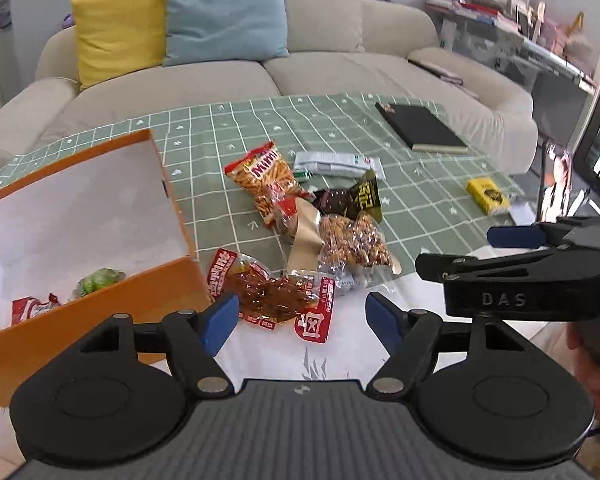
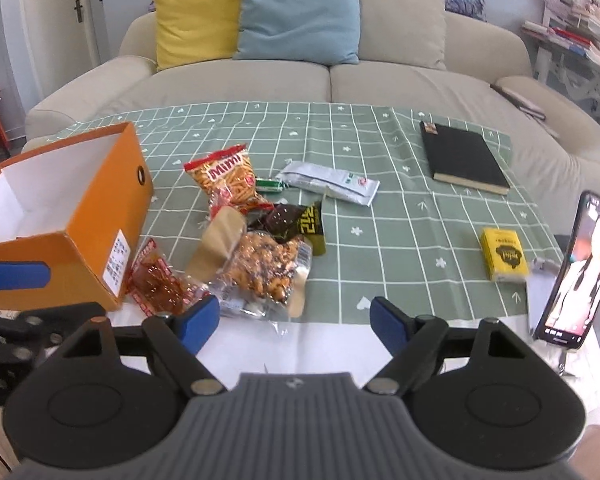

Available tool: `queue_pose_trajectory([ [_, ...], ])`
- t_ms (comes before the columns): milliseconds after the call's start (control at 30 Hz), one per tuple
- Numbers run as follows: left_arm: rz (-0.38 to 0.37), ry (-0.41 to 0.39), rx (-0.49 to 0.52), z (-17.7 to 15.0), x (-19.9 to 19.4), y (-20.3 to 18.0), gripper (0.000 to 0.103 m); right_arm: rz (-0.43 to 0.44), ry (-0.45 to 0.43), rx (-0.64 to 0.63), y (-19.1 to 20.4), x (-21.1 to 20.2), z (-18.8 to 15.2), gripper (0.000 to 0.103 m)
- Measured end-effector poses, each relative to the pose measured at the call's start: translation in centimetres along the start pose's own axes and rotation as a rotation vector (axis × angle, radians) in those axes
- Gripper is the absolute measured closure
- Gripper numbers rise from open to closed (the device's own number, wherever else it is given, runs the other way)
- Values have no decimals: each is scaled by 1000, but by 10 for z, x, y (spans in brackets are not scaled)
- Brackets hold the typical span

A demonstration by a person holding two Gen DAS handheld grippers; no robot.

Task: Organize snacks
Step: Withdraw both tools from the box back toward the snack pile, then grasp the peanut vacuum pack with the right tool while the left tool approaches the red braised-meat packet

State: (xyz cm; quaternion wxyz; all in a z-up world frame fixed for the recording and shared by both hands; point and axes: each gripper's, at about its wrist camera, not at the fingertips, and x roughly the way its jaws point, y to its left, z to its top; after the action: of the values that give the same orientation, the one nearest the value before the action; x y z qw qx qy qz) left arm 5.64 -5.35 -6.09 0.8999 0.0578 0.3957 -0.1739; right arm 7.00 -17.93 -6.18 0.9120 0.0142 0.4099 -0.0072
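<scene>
both my jaws spread, empty. i aim left gripper (image 1: 302, 320) at red jerky pack (image 1: 274, 298) by desk's near edge, pinch its flat rim, drop into orange box (image 1: 100, 300); right gripper (image 2: 294, 320) waits.

One orange box (image 2: 80, 216), one black book (image 2: 464, 160), one yellow pack (image 2: 503, 254), two cushions (image 2: 296, 12)

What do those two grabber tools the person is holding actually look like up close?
Both look alike. The left gripper and the right gripper are black plastic with two round discs at the base, hinged arms joined by silver pins, and a ribbed grey centre plate. Each finger ends in a blue pad. Seen side-on, the right one bears raised letters "DAS".
</scene>
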Motion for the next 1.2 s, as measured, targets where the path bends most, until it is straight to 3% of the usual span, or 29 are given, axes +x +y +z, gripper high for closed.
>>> queue_pose_trajectory([
  [133, 7, 30, 40, -3, 22, -5, 19, 16, 9, 15, -4, 9, 2, 25],
  [300, 16, 61, -1, -13, 41, -3, 19, 24, 41, -11, -4, 25, -1, 26],
  [433, 59, 97, 60, -20, 61, -14, 22, 50, 93, 41, -14, 45, -5, 35],
  [633, 97, 121, 56, -15, 80, -17, 27, 76, 127, 15, -16, 76, 0, 40],
  [800, 111, 144, 59, -13, 88, -17, 44, 114, 159, 23, -19, 96, 3, 52],
  [933, 87, 157, 61, -15, 88, -15, 73, 152, 175, 55, -20, 102, 4, 80],
  [1067, 75, 183, 54, -18, 88, -10, 100, 158, 167, 43, -14, 96, 1, 83],
  [1200, 72, 210, 55, -23, 80, -4, 103, 165, 176, 45, -7, 85, -6, 86],
])
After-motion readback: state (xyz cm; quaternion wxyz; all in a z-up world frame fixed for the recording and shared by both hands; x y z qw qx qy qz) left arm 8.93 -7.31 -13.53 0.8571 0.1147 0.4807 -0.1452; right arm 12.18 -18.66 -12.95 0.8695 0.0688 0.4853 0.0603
